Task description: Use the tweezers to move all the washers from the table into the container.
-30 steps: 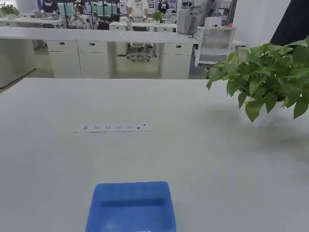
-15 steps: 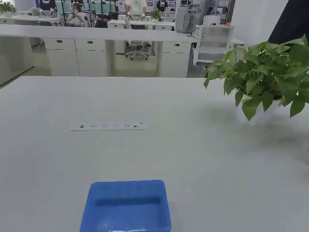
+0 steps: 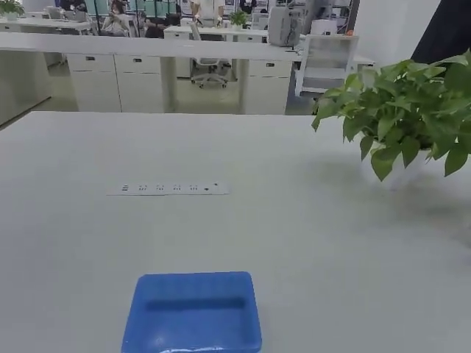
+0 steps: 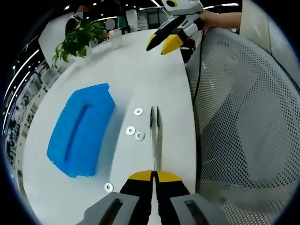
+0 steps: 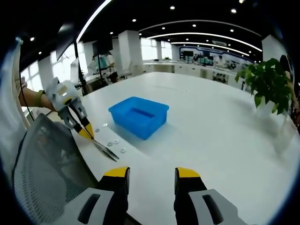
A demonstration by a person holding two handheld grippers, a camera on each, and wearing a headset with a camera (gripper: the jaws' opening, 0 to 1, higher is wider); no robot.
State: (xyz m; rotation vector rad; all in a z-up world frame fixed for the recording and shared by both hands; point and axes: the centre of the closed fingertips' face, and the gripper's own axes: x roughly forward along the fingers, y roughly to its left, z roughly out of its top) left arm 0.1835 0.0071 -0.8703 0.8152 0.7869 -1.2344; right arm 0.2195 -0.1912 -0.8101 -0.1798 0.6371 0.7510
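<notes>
My left gripper (image 4: 153,174) is shut on a pair of metal tweezers (image 4: 154,136) whose tips lie low over the white table (image 4: 154,75). Several silver washers lie just left of the tips: one (image 4: 138,111), a second (image 4: 130,130), a third (image 4: 139,136); another (image 4: 108,187) lies nearer the gripper. The blue container (image 4: 82,131) stands beyond the washers. In the right gripper view the left gripper (image 5: 86,133) holds the tweezers (image 5: 107,151) beside the washers (image 5: 116,140), in front of the container (image 5: 139,115). My right gripper (image 5: 152,176) is open with nothing in it, held above the table edge. The head view has the container (image 3: 191,312) near the bottom.
A potted green plant (image 3: 408,118) stands at the table's right. A white power strip (image 3: 168,189) lies mid-table. A grey mesh chair (image 4: 243,131) sits close by the table edge. Desks and people fill the office behind.
The head camera has shifted slightly. The blue container and the plant have not moved on the table.
</notes>
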